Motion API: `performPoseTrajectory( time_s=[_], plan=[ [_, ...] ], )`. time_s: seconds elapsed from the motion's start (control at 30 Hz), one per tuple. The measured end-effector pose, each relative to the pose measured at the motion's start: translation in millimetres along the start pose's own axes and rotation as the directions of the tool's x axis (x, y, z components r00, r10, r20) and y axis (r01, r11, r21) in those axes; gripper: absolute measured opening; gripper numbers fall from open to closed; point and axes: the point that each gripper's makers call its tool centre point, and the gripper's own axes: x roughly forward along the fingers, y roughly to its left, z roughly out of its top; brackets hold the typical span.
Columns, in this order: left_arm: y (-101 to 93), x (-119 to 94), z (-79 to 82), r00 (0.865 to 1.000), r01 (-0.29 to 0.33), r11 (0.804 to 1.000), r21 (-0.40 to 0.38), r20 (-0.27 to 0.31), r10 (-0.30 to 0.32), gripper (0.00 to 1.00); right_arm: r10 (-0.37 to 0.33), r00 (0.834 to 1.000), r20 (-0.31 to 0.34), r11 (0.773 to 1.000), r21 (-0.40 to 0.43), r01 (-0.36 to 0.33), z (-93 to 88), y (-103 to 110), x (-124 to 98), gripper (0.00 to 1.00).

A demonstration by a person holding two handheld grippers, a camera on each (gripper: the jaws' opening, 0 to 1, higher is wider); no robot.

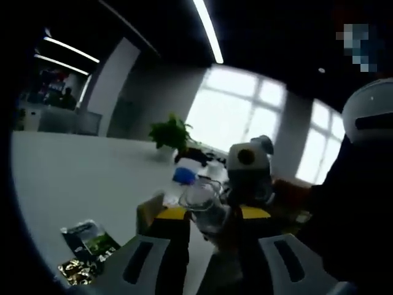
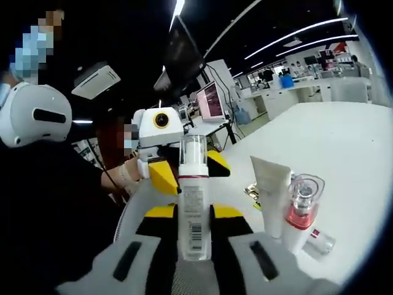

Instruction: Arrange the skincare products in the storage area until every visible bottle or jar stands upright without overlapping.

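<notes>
Right gripper (image 2: pixel 193 236) jaws clamped on clear pump bottle (image 2: pixel 194 203), upright, barcode label facing camera. Left gripper (image 1: pixel 209 230) jaws closed on same bottle (image 1: pixel 206 206), seen cap-end on. White tube (image 2: pixel 271 190) and pink-collared bottle (image 2: pixel 301 212) stand touching on white table (image 2: pixel 331 147). Small jar (image 2: pixel 319 243) lies beside them. Potted plant (image 1: pixel 172 132) beyond.

To your right in the right gripper view, the white table (image 2: pixel 344 153) lies broad and bare, giving easy passage. Nearer, a white tube (image 2: pixel 272 190) and a pink-collared pump bottle (image 2: pixel 303 212) stand touching, with a small jar (image 2: pixel 319 243) lying just beside them. In the left gripper view, a potted plant (image 1: pixel 171 135), a blue-capped container (image 1: pixel 184 173) and dark sachets (image 1: pixel 89 243) block the table.
</notes>
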Motion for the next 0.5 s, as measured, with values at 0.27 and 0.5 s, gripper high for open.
performPoseTrajectory(
  time_s=[0.27, 0.5],
  plan=[
    [-3.2, 3.7, -8.1, 0.999, 0.018, 1.0, 0.016, -0.051, -0.017, 0.23, -0.021, 1.0, -0.023, 0.999, -0.039, 0.02, -9.3, -1.7, 2.2, 0.2],
    [3.5, 9.8, -18.1, 0.996, -0.008, 1.0, 0.007, -0.088, 0.009, 0.21, -0.109, 0.992, -0.059, 0.99, -0.094, 0.103, -17.1, -15.9, 0.0, 0.21]
  ],
)
